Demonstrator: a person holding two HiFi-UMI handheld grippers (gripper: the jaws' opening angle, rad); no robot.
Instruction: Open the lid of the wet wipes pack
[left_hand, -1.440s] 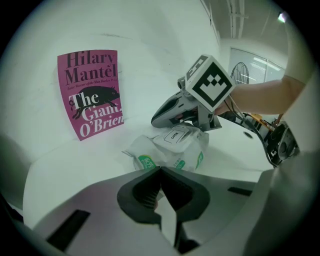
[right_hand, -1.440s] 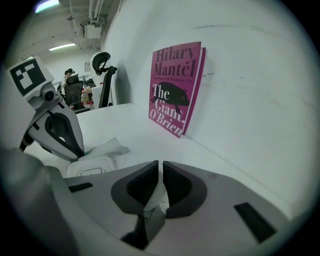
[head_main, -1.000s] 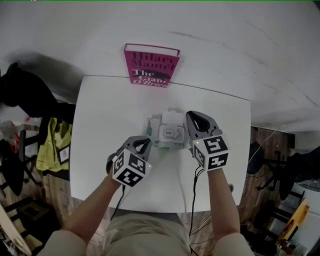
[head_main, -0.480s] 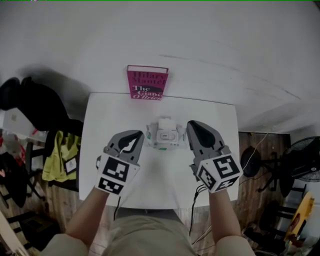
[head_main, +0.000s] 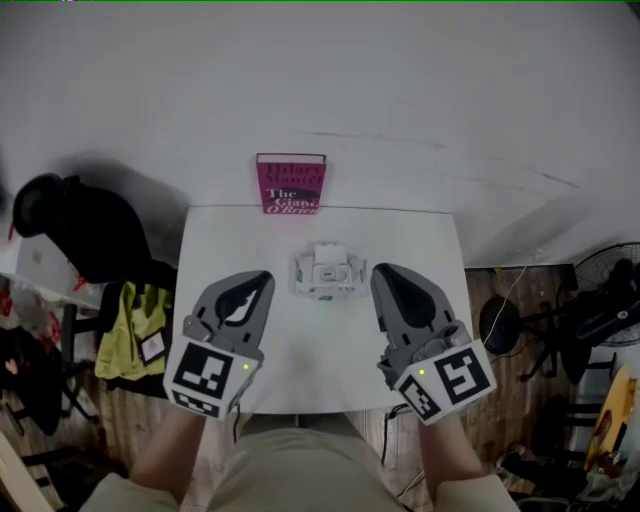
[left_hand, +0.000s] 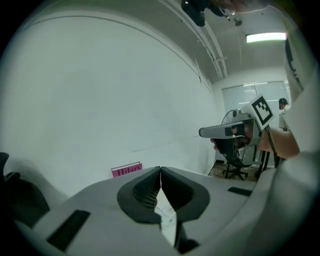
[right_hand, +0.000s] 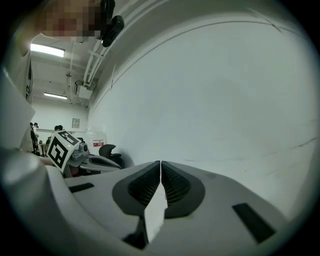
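The wipes pack (head_main: 327, 272) lies near the middle of the white table (head_main: 405, 240), a little toward the far edge. At its 12 o'clock side a pale flap seems to stand up, so I judge that the lid may already be open. It is too small to be sure.

Your left tool (head_main: 258, 282) is at about 8 o'clock from the pack and your right tool (head_main: 385, 275) at about 4 o'clock. Both are apart from the pack. Each tool has its jaws pressed together and holds nothing.

What could go wrong:
- If the lid is only half open, it may fall shut, because nothing holds it.
- If you go back to it with the jaws closed, you cannot catch the small tab, and a push would only slide the light pack on the smooth table.
- A slide toward 12 o'clock would bring the pack to the pink book (head_main: 291, 183).

What is hard to see:
- Neither gripper view shows the pack. Both look over the table toward the wall.
- The hinge and the opening under the flap cannot be made out.
- I cannot tell if the book stands on the table or behind its edge.
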